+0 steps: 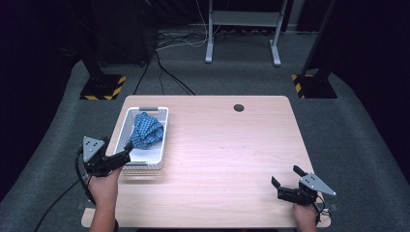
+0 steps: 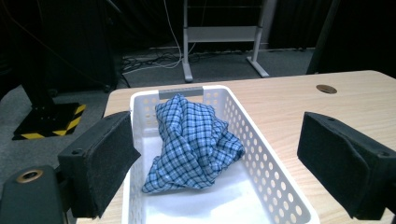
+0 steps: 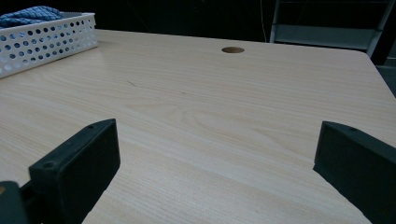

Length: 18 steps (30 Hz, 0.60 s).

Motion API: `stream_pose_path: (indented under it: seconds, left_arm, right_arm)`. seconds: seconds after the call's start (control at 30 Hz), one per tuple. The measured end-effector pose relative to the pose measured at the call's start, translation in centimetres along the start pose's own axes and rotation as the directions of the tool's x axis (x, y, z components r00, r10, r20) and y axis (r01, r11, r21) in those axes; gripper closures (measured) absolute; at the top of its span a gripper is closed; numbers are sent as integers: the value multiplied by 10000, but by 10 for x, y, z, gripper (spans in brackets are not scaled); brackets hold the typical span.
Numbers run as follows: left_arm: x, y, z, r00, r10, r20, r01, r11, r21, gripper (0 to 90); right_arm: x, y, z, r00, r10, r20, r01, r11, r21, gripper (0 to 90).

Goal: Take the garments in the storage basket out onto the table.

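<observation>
left gripper (image 2: 219, 158): jaws spread wide, nothing between the pads; it hovers at the near end of the basket, aimed along its length toward the cloth. in the high view the left gripper (image 1: 118, 155) sits at the basket's near left corner, over the table's left edge.
left hand (image 1: 104, 186): wrapped around the gripper's handle, forearm coming in from the bottom edge; a black cable trails off to the left.
cloth (image 2: 194, 142): blue checked fabric, crumpled into a loose heap inside the basket, piled toward the far half and leaning against the right wall. apart from both jaws. in the high view the cloth (image 1: 146, 129) fills the far part of the basket.
basket (image 2: 275, 179): white plastic, walls full of round holes, a grey strip on its far rim; bare white floor shows at the near end. it stands on the left side of the table, long side running away from the person.
right gripper (image 3: 217, 158): jaws wide apart, holding nothing, just above bare wood. in the high view the right gripper (image 1: 285, 180) is at the near right corner of the table, well apart from the basket.
right hand (image 1: 304, 215): low at the table's near edge, behind the gripper.
table (image 1: 227, 150): light wood, with a small round hole (image 1: 239, 107) near the far edge.
</observation>
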<state>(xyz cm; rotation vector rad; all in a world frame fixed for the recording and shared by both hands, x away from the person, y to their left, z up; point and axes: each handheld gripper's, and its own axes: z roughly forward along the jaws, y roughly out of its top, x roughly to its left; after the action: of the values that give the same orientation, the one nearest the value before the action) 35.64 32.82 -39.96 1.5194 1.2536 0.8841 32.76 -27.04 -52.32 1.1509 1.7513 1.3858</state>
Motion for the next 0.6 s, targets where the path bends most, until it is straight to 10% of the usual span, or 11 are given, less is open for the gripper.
stream_pose_path:
  seconds: [0.6]
  left_arm:
    - [2,9,35,9999,-112,45,112,9998,146,107]
  right_arm:
    - [0,0,0,10000,11,22,-11,10000,31,0]
